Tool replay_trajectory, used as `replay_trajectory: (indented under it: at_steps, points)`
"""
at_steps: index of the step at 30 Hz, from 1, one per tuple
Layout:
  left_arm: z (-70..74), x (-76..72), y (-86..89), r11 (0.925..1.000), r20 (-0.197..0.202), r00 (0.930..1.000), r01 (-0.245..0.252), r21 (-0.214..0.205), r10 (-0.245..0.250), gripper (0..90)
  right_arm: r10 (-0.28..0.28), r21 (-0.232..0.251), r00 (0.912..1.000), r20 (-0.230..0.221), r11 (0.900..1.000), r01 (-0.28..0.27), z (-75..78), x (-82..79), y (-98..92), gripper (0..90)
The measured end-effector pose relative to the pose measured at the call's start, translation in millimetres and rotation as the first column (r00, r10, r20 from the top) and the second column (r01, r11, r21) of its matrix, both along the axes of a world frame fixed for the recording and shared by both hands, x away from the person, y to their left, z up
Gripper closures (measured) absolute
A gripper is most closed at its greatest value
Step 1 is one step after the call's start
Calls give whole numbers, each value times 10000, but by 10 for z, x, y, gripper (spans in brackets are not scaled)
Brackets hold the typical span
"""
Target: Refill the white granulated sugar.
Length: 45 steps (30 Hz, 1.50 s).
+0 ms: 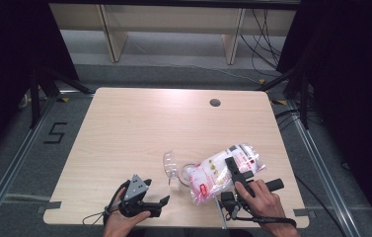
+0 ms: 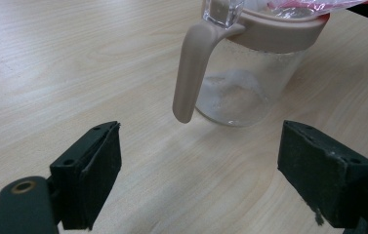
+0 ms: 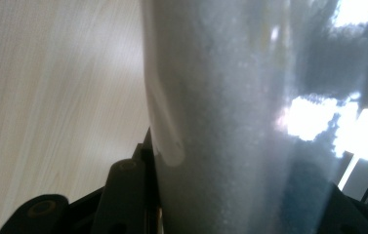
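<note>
Pale wood table (image 1: 124, 138) under dark curtains carries the work. Just ahead of the right gripper (image 1: 237, 174), its jaws clamp a soft plastic bag (image 1: 223, 170) of white grains, tipped over a glass jar (image 2: 242, 92). That bag looks floppy, slippery and fairly heavy, best pinched low on its side. The jar, likely fragile, stands just beyond the left gripper (image 2: 198, 175), whose jaws gape wide, empty; its beige handle (image 2: 191, 73) suits gripping.

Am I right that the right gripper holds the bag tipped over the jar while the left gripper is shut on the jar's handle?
Not quite: the left gripper is open, short of the handle, as the left gripper view shows. The right gripper does hold the bag tipped over the jar.
</note>
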<state>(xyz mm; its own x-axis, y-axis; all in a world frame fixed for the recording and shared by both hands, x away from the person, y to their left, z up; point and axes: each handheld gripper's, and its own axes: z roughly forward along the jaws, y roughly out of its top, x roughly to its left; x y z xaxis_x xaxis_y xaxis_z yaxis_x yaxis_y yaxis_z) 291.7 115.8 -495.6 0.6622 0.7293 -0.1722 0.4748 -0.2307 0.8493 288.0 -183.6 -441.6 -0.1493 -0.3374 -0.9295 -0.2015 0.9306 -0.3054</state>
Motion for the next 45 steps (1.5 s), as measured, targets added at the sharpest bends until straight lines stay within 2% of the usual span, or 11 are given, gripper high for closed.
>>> replay_trajectory:
  at_steps: [1, 2, 6, 9, 11, 14, 22, 31, 36, 37, 45]
  points:
    - [1, -2, 2, 10000, 45, 10000, -38, 16, 38, 159, 287, -450, 9996, 77, 9986, -283, 30, 14, 20, 606]
    - [9, -4, 8, 9998, 159, 9998, -128, 142, 125, 159, 156, -51, 9998, 101, 9999, -155, 0, 8, 4, 607]
    - [6, 2, 15, 9999, 101, 9999, -92, 74, 92, 159, 72, 123, 10000, 11, 9999, -73, -14, 13, 1, 608]
    - [15, -2, 14, 9997, 248, 9996, -114, 207, 109, 159, 201, -150, 9998, 28, 9997, -201, 10, 16, 14, 609]
    - [12, -4, 14, 9997, 235, 9997, -107, 198, 103, 160, 70, 163, 10000, -10, 9998, -70, -13, 17, 5, 609]
    - [13, -3, 16, 9999, 220, 9997, -64, 150, 61, 160, 64, -41, 9999, -119, 10000, -64, 2, 25, 23, 610]
    - [15, -5, 17, 9998, 120, 9998, -154, 153, 152, 161, 124, 183, 9999, -40, 9998, -123, -10, 37, 31, 611]
    - [11, -3, 12, 9999, 127, 9998, -119, 19, 119, 162, 312, -112, 9995, 41, 9995, -312, 24, 41, 51, 613]
    - [11, -2, 12, 9999, 116, 9999, -117, 12, 117, 162, 262, -1, 9997, 33, 9997, -262, 22, 43, 48, 614]
    - [10, -3, 11, 9999, 117, 9999, -116, 8, 116, 162, 122, 275, 9999, -19, 9995, -122, 4, 38, 38, 615]
    - [10, -1, 13, 9999, 107, 9999, -101, -12, 101, 161, 250, 228, 9997, -50, 9994, -249, 19, 53, 37, 616]
